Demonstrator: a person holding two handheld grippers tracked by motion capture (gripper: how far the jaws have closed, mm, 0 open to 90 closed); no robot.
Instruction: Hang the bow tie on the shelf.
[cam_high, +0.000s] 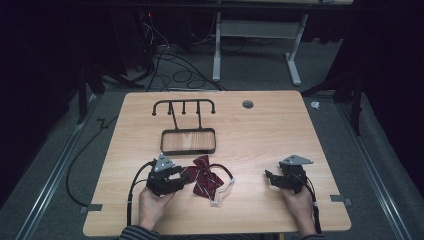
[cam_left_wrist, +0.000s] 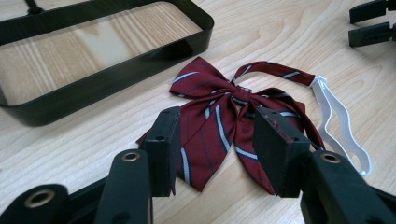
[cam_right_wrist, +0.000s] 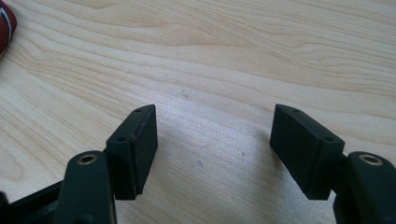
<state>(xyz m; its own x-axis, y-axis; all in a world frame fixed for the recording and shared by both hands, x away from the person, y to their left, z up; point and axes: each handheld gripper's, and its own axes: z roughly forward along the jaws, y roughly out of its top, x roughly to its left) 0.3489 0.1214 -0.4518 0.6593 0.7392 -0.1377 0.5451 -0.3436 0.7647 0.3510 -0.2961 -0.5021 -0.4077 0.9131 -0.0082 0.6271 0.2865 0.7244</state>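
1. The bow tie (cam_high: 202, 176) lies flat on the worktop (cam_high: 260, 130), near its front edge and a little left of centre, with its white elastic strap (cam_high: 223, 193) trailing off toward the right.
2. Its wings spread roughly left to right across the worktop; in the left gripper view the bow tie (cam_left_wrist: 219, 126) sits just ahead of the fingers (cam_left_wrist: 163, 144), its near wing showing in the gap between them.
3. The left gripper (cam_high: 176, 176) is plainly the nearer one, just beside the tie's left wing; whether it touches the cloth I cannot tell.
4. Its fingers stand spread apart, holding nothing.
5. The right gripper (cam_high: 272, 178) rests well apart to the right, fingers also parted over bare wood.
6. Behind the tie stands a black stand (cam_high: 186, 131) with a rectangular base frame and hooked rail, likely the destination.
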